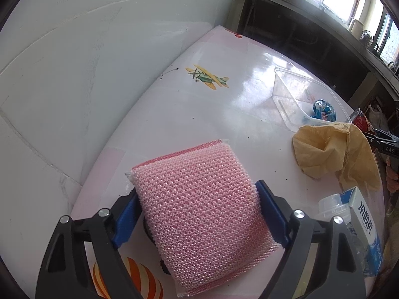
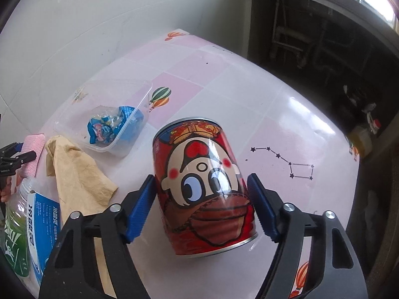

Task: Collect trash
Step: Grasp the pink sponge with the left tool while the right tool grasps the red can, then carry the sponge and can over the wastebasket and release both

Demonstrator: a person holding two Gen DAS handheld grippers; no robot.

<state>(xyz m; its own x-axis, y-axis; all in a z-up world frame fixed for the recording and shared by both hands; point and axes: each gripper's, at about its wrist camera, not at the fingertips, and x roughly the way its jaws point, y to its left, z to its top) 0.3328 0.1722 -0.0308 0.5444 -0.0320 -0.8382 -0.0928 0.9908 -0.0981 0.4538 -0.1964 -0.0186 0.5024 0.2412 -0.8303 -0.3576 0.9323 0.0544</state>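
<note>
Right wrist view: the right gripper (image 2: 200,205) straddles an upright red cartoon-printed can (image 2: 203,186), right pad apart, while only the left view shows the left gripper (image 1: 197,214) clamping a pink mesh sponge (image 1: 199,214).

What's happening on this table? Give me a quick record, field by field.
Left fingers: closed on pink sponge
Right fingers: either side of red can, grip unclear
Clear container: on table, holds blue wrapper
Loose nearby: brown paper, plastic bottle, blue carton
</note>
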